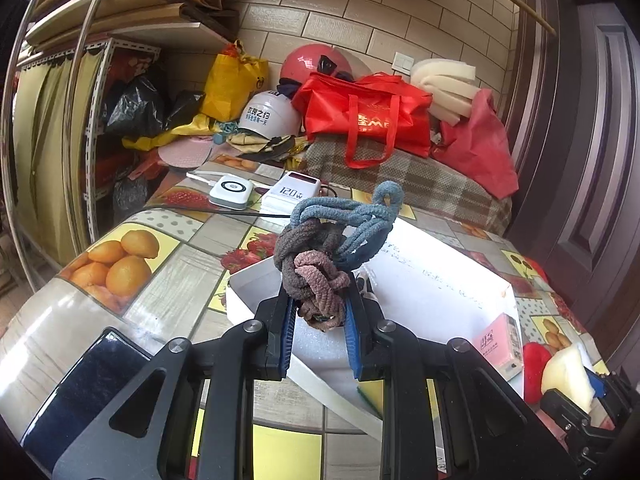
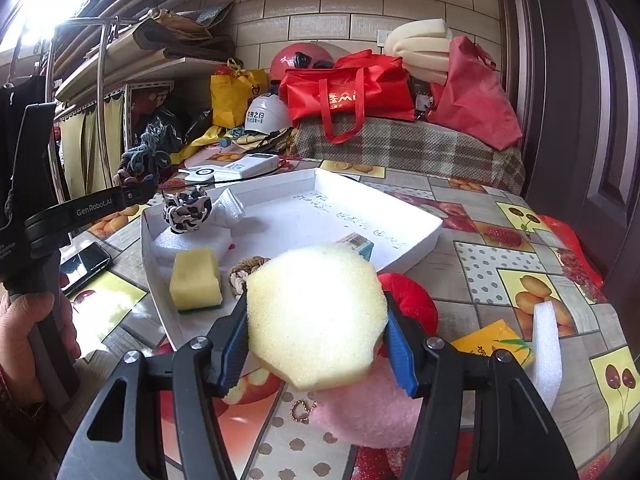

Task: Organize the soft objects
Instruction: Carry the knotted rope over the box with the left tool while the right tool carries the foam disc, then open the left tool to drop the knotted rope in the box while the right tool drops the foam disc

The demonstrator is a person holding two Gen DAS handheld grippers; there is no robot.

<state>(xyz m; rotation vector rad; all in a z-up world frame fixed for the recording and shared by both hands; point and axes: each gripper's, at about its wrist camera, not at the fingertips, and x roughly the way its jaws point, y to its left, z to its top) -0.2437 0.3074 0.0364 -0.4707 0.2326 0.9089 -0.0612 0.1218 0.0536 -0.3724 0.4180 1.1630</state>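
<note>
So the left gripper point(image 1: 320, 312) is clenched on a tangled bundle of hair ties point(image 1: 320, 256), blue, brown and pinkish loops all knotted together, and it's held up above the near-left corner of the white tray point(image 1: 440, 280). The right gripper point(image 2: 316, 340) is squeezed onto a pale yellow foam piece point(image 2: 316, 312), lifted just off the tray's near edge. Inside the tray a yellow sponge point(image 2: 196, 278), a cow-print scrunchie point(image 2: 187, 208) and a braided tie point(image 2: 244, 270) can be seen. Under the foam, a pink fluffy thing point(image 2: 368, 404) and a red plush point(image 2: 412, 300) are lying on the fruit-print tabletop point(image 2: 480, 264). A phone point(image 2: 84, 266) is parked at the tabletop's left edge.
</note>
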